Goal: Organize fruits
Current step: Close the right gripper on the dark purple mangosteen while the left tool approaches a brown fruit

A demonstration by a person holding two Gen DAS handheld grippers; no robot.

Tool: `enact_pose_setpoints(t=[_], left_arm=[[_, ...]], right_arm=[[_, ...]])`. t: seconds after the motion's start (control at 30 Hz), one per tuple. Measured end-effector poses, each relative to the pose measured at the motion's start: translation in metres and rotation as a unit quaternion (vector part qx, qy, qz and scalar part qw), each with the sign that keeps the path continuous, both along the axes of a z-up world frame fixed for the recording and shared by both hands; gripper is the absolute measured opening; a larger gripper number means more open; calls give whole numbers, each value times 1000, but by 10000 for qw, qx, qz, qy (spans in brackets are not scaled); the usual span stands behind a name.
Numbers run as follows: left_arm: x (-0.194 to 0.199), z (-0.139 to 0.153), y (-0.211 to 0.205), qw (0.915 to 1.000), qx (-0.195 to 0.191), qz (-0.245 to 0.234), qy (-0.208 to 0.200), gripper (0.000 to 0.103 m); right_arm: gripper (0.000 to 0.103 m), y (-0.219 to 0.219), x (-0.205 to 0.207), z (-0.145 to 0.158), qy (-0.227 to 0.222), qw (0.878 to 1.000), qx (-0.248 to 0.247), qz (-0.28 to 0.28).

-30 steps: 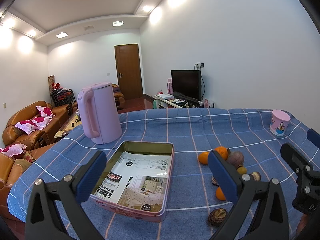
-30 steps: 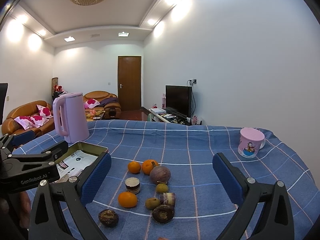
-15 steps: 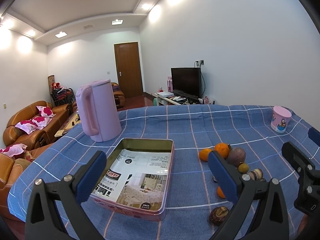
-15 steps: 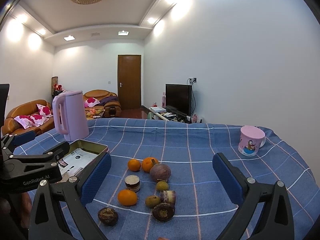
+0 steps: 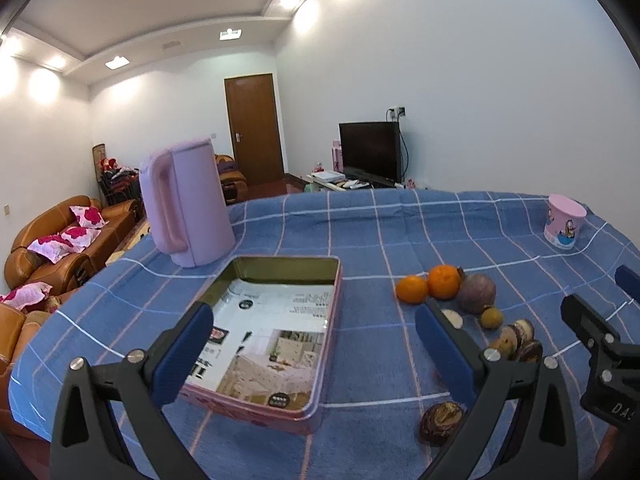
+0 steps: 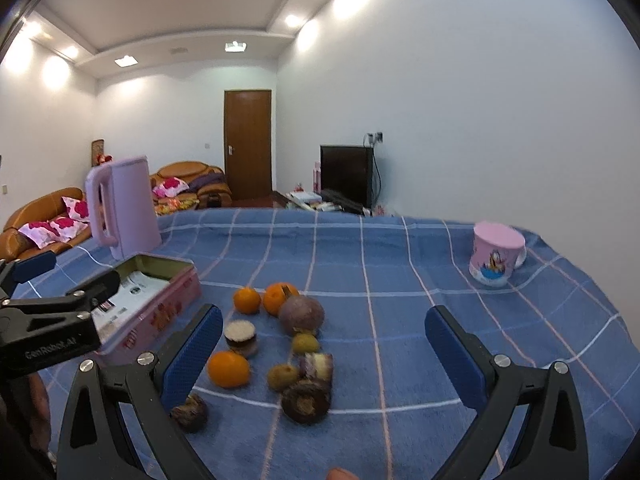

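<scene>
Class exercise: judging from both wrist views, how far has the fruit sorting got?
Nothing looks done: the tin holds only a printed sheet, no fruit. Nothing is in hand: the left claw and right claw hang open and empty. All is left: the oranges, the purple fruit and the rest lie on the tablecloth.

A home living room: leather sofas point(image 5: 60, 236), television point(image 5: 370, 154), wooden door point(image 5: 254, 128)
</scene>
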State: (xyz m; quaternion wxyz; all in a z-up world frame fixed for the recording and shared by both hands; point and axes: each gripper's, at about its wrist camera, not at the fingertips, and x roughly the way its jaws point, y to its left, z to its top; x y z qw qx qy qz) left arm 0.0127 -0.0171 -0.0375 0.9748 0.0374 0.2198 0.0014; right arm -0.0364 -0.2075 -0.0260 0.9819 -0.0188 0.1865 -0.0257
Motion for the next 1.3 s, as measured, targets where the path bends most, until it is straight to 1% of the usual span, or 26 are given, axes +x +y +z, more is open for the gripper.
enact_pose_setpoints(t=[0.3,0.37,0.43,0.47,0.63,0.77,0.83,0.9,0.97,1.03,1.07,1.13,1.17,1.3], left_arm=[[9,-28,-12,9984,-39,-284,482,103],[9,-33,-15,9976,-83,-371,582,103],[10,-36,-18,9971,-63,-424,631,103],[10,-37,-18,9970,-58,-431,634,103],[8,-38,-19,9969,-103,-479,620,102],[9,-41,-22,9962,-67,-549,676,99],[9,-41,-22,9960,-59,-560,691,99],[9,-41,-23,9959,-46,-589,689,98],[8,-41,-25,9956,-12,-632,697,96],[8,-41,-25,9954,-8,-655,705,93],[8,-41,-25,9952,-13,-680,708,92],[7,-41,-26,9946,-19,-737,727,90],[7,-41,-27,9944,-25,-756,737,90],[5,-41,-30,9934,-13,-861,753,89]], right_arm=[[102,-9,16,-28,578,9983,-58,7],[99,-9,19,-34,736,9972,-29,87],[85,-10,24,-37,900,9958,38,163],[82,-11,25,-38,939,9954,67,174],[81,-10,33,-43,1152,9929,80,267],[79,-15,43,-49,1501,9879,263,302],[71,-15,48,-54,1723,9842,267,297],[68,-16,54,-58,1915,9801,353,388],[63,-17,57,-60,1965,9785,431,452],[55,-16,57,-61,2028,9770,415,514],[52,-15,56,-62,2042,9763,417,577],[40,-14,56,-63,2071,9743,489,737],[39,-14,55,-62,2065,9742,504,761],[38,-13,49,-60,1974,9755,497,831]])
